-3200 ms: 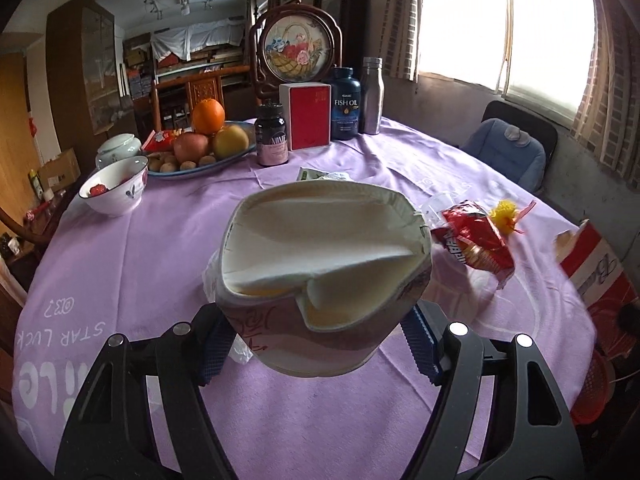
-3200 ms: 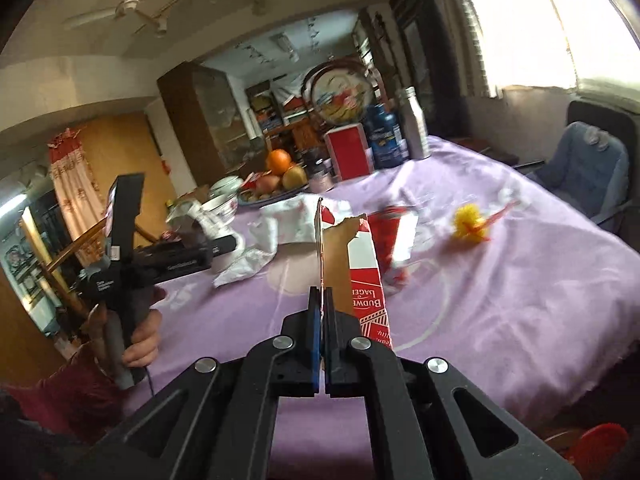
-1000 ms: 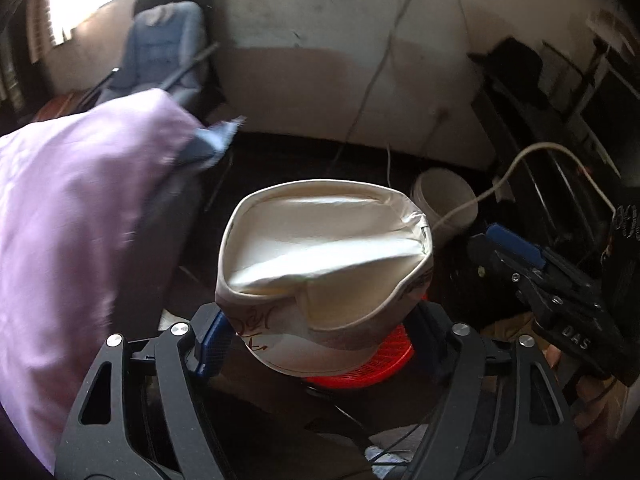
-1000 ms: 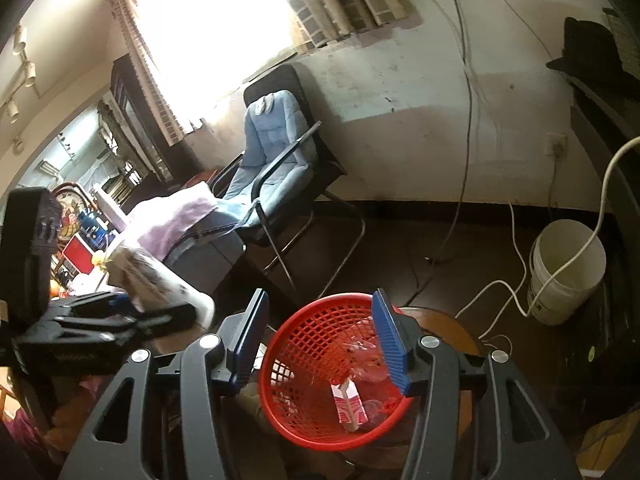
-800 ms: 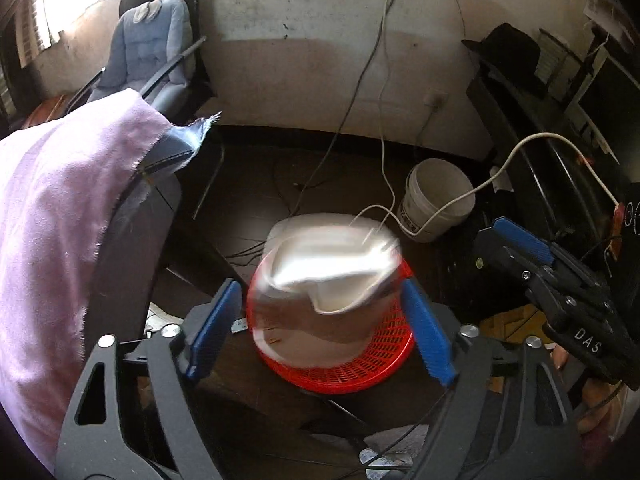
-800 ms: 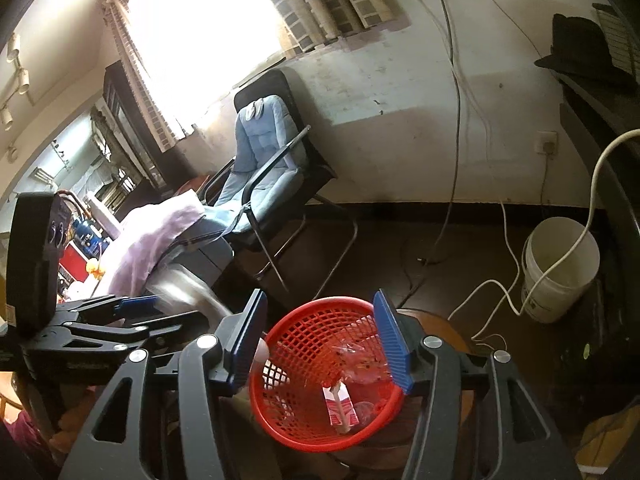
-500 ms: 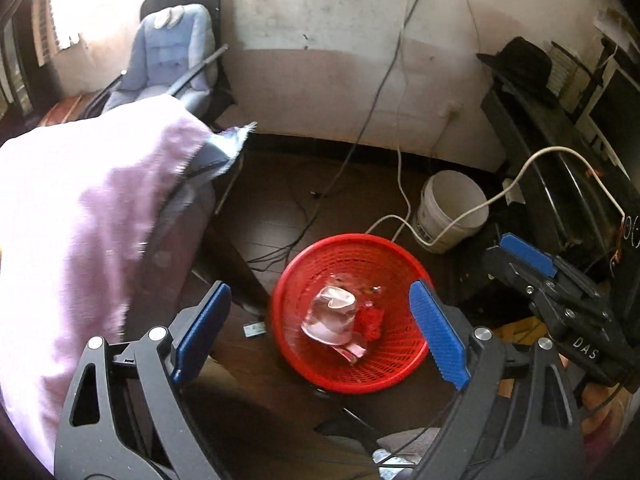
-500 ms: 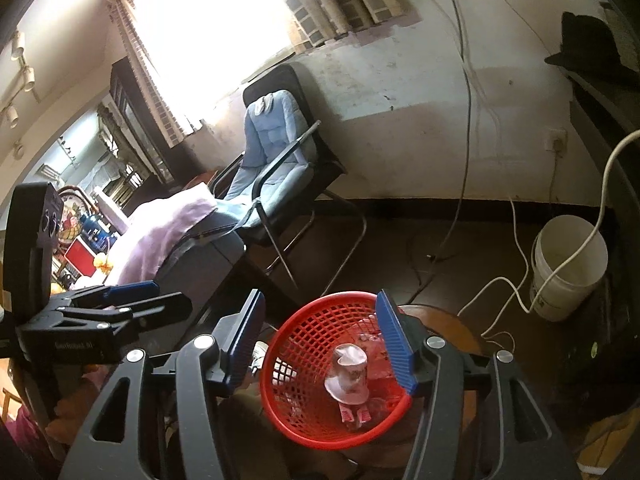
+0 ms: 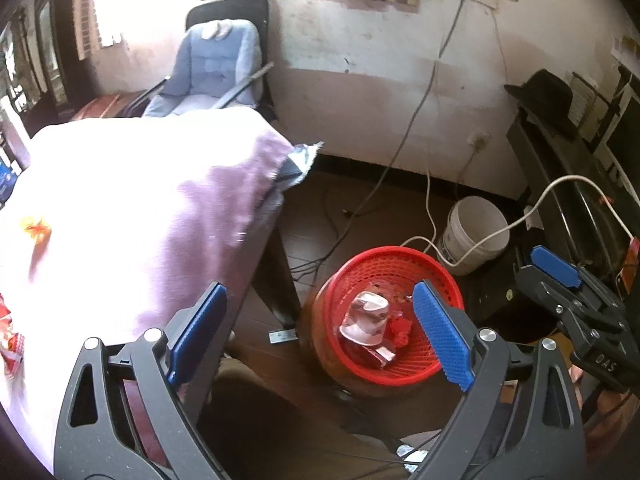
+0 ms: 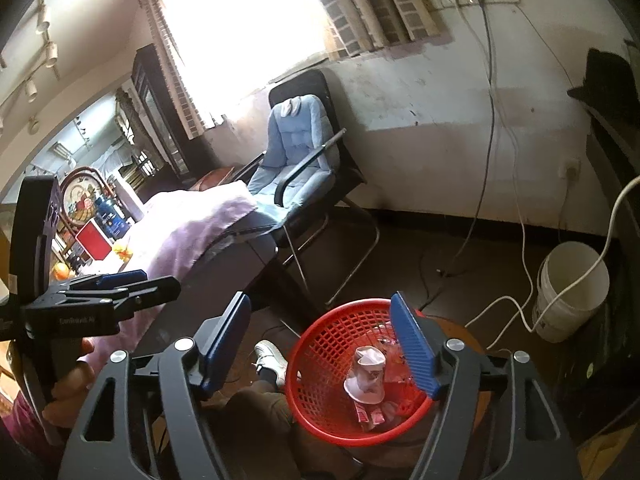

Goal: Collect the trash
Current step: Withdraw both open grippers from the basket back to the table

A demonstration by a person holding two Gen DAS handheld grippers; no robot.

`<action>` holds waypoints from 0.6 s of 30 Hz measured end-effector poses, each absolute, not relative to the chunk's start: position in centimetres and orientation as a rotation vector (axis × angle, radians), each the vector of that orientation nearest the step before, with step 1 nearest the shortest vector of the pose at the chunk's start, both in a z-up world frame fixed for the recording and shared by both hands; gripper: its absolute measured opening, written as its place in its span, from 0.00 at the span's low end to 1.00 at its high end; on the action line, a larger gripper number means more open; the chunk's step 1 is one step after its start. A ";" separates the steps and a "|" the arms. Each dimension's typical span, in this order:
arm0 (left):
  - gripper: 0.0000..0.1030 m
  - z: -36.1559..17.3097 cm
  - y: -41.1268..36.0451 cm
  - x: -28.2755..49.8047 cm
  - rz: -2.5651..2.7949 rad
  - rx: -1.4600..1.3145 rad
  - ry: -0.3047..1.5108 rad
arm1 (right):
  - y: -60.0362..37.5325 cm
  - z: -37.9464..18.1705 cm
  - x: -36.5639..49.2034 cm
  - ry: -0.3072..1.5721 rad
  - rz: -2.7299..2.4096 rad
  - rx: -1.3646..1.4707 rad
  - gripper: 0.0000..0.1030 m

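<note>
A red mesh basket (image 9: pixel 380 250) (image 10: pixel 316 424) stands on the floor beside the table. In it lies a crumpled white paper cup (image 9: pixel 366 316) (image 10: pixel 368 372) on top of red and white carton scraps. My left gripper (image 9: pixel 319 289) hangs above and left of the basket; its jaws are opening and nothing is between them. My right gripper (image 10: pixel 320 297) hovers over the basket's near rim, jaws likewise opening with nothing between them. A yellow scrap (image 9: pixel 36 228) and a red wrapper (image 9: pixel 8 344) lie on the purple tablecloth (image 9: pixel 140 200).
A white bucket (image 9: pixel 476 232) with a cable draped over it stands right of the basket. A blue padded chair (image 10: pixel 296 148) is behind the table corner. Cords trail across the dark floor. A person's shoe (image 10: pixel 272 360) is near the basket.
The paper cup left my left gripper and dropped into the red basket. Both grippers widened. The left view pulled back, showing more of the table.
</note>
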State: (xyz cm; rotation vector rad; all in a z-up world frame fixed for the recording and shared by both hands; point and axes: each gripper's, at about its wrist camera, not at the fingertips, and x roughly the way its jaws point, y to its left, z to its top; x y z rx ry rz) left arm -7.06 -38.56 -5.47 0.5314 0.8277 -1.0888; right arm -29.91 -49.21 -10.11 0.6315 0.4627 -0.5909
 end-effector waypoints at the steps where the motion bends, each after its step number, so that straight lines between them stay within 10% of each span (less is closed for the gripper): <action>1: 0.88 -5.3 -38.3 -7.0 -1.083 0.526 0.824 | -48.9 -9.8 -29.8 0.464 -0.588 0.622 0.70; 18: 0.93 -0.5 -28.7 -2.3 -0.883 0.440 0.703 | -43.7 -5.6 -27.0 0.449 -0.516 0.495 0.89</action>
